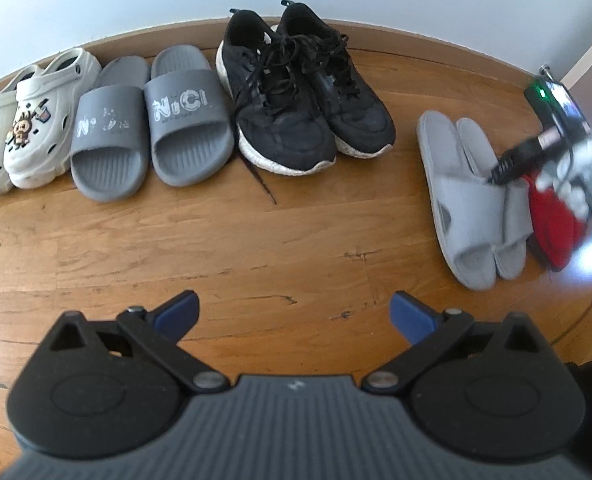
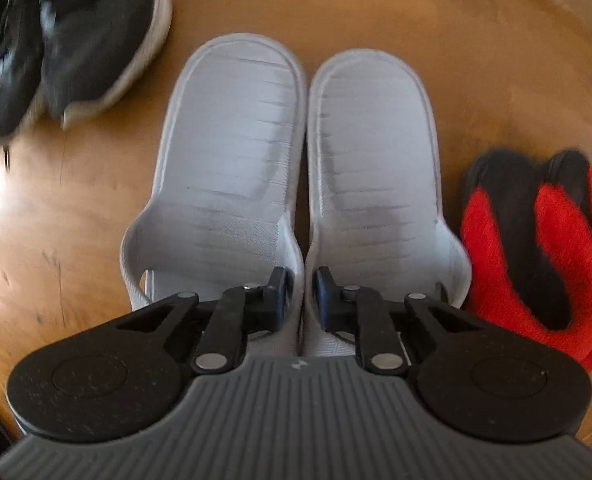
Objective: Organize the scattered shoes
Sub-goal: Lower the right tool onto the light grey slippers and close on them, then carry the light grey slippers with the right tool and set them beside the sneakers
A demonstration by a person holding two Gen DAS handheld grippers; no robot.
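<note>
**Lining up the last pairs along the wall**

Looking across the wooden floor (image 1: pixel 255 248), we see three pairs set side by side at the wall: the white clogs (image 1: pixel 27 128), the dark grey slides (image 1: pixel 151 128) and the black sneakers (image 1: pixel 304 104), toes toward us. The light grey slippers (image 2: pixel 296 152) sit together as a pair too, but nearer us and at an angle to that row, with the red slippers (image 2: pixel 544 248) just beside them.

Our right gripper (image 2: pixel 300 296) has its jaws drawn narrow over the inner straps where the two light grey slippers meet, seemingly pinching both. Our left gripper (image 1: pixel 293 314) hovers over bare floor, jaws wide, holding nothing.

We judge most of the sorting done: what remains, it seems, is squaring the light grey pair, and perhaps the red one, into the line.
</note>
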